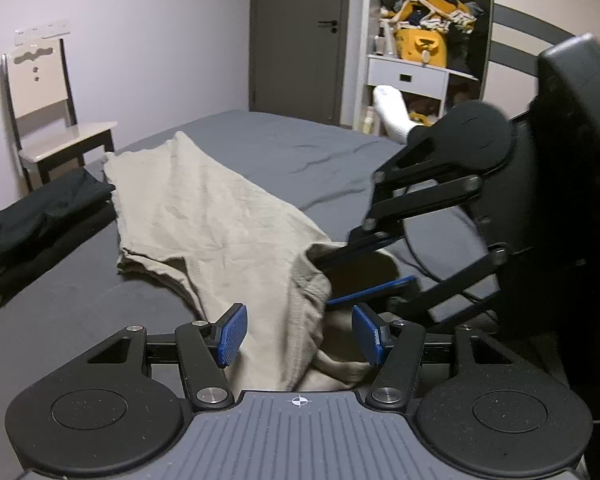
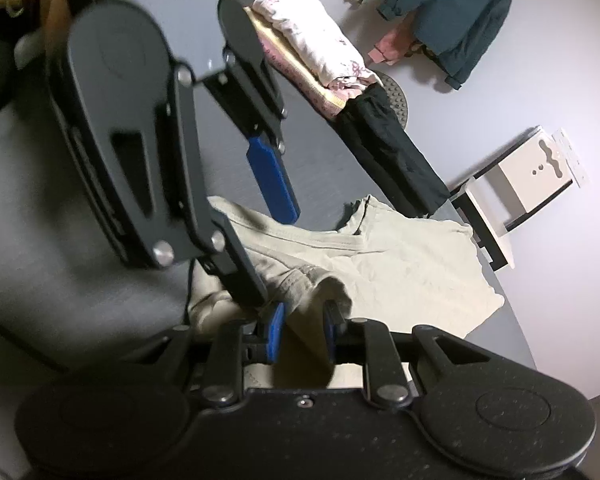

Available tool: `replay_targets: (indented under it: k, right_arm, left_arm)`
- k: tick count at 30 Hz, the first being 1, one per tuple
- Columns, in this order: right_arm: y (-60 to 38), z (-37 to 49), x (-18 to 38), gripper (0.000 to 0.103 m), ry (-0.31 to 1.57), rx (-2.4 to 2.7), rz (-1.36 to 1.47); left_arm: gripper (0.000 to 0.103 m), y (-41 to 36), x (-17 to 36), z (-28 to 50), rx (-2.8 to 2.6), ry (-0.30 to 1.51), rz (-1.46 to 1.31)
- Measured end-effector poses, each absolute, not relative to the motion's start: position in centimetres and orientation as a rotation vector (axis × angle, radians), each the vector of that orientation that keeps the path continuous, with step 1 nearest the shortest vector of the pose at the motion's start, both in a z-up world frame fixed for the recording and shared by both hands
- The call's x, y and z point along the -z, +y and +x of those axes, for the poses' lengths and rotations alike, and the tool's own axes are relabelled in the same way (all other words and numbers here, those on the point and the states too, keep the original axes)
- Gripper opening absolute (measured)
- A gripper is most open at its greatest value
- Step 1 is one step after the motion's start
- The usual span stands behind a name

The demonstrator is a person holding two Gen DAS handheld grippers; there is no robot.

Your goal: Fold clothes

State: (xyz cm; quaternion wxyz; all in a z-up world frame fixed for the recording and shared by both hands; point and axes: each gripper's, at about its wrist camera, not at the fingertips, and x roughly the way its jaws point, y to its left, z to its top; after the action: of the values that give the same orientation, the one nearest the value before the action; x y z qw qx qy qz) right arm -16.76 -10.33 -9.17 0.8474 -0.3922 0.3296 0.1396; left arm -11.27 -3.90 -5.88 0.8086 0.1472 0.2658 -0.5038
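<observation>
Both grippers at the near hem of a beige garment on the bed, fold not yet made.

Beige garment lay spread on the grey bed, far end toward the chair. Left gripper stood wide, cloth bunched between its pads, not pinched. Right gripper was narrow, apparently pinching the hem; contact partly hidden. Judgement: close the left on the same hem, level with the right, then carry both forward evenly so the edge lands square. Open sheet lay right of the garment; black clothes and the bed's left edge sat close, so keep the swing off that side.
</observation>
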Motion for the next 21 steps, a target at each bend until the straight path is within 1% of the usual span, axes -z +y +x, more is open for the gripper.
replay_targets:
  k: [3, 5, 7, 9, 10, 12, 16, 19, 21]
  right_arm:
    - [-10.6, -16.5, 8.8, 0.02, 0.691, -0.286, -0.802]
    - [-10.7, -16.3, 8.6, 0.02, 0.688, -0.281, -0.786]
    - [-10.8, -16.3, 8.4, 0.02, 0.685, -0.278, -0.775]
    - [-10.7, -16.4, 8.2, 0.021, 0.681, -0.274, -0.773]
    - [-10.7, -16.5, 8.1, 0.022, 0.676, -0.27, -0.774]
    - [-10.6, -16.8, 7.9, 0.024, 0.667, -0.264, -0.779]
    - [-10.3, -17.9, 7.2, 0.025, 0.655, -0.3, -0.826]
    - [-9.5, -18.8, 7.5, 0.024, 0.641, -0.391, -0.948]
    - [-8.7, -19.2, 8.7, 0.018, 0.624, -0.434, -1.107]
  left_arm:
    - [0.058, -4.2, 6.2, -11.2, 1.069, 0.578, 0.304]
    - [0.042, -4.4, 6.3, -11.3, 1.065, 0.58, 0.315]
    - [0.022, -4.8, 6.5, -11.4, 1.054, 0.585, 0.333]
    - [0.01, -5.0, 6.6, -11.4, 1.063, 0.601, 0.336]
    - [0.007, -5.0, 6.7, -11.5, 1.062, 0.601, 0.339]
    - [0.005, -5.0, 6.5, -11.7, 1.049, 0.577, 0.341]
    - [0.005, -4.2, 5.6, -11.3, 1.033, 0.54, 0.272]
    - [0.005, -3.4, 4.9, -11.1, 1.024, 0.495, 0.22]
    - [0.005, -3.0, 4.5, -10.9, 1.026, 0.467, 0.186]
